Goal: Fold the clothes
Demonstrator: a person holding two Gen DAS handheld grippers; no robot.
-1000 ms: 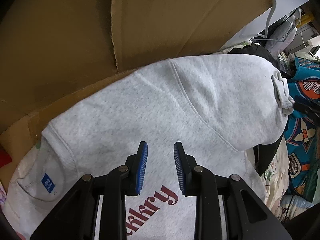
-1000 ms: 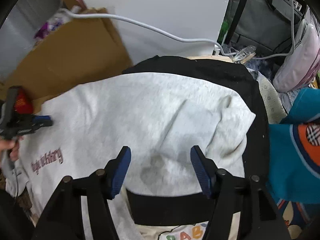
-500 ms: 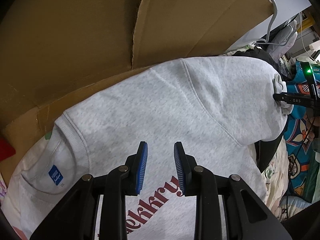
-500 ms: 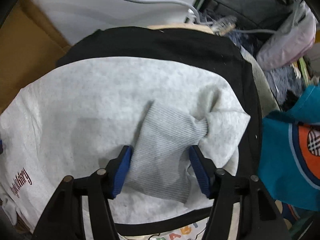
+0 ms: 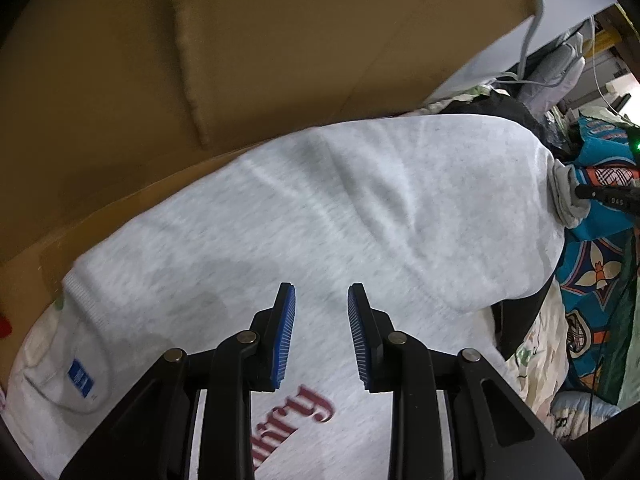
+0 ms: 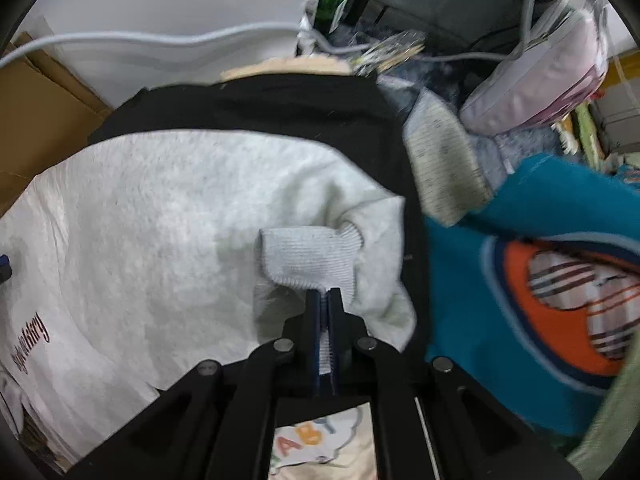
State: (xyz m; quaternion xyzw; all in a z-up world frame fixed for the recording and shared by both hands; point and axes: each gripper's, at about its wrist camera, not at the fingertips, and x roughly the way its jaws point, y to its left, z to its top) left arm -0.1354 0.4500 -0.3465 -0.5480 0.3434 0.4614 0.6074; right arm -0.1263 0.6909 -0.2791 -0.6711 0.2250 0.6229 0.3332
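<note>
A light grey sweatshirt [image 5: 320,216] with dark red lettering lies spread out, its collar and blue label [image 5: 80,376] at the lower left. My left gripper [image 5: 321,308] is open and empty, just above the chest of the sweatshirt. My right gripper [image 6: 324,296] is shut on the ribbed sleeve cuff [image 6: 308,256] of the sweatshirt [image 6: 160,220], the sleeve folded in over the body. In the left wrist view the right gripper [image 5: 580,194] shows at the far right, holding the cuff [image 5: 564,196].
Brown cardboard [image 5: 280,60] stands behind the sweatshirt. A black garment [image 6: 260,104] lies under it. A teal and orange garment [image 6: 540,260], a pale pink bag [image 6: 540,76], cables [image 6: 160,40] and other clothes crowd the right side.
My right gripper has closed on the sleeve cuff that lay between its open fingers. My left gripper has drifted slightly over the sweatshirt and stays open.
</note>
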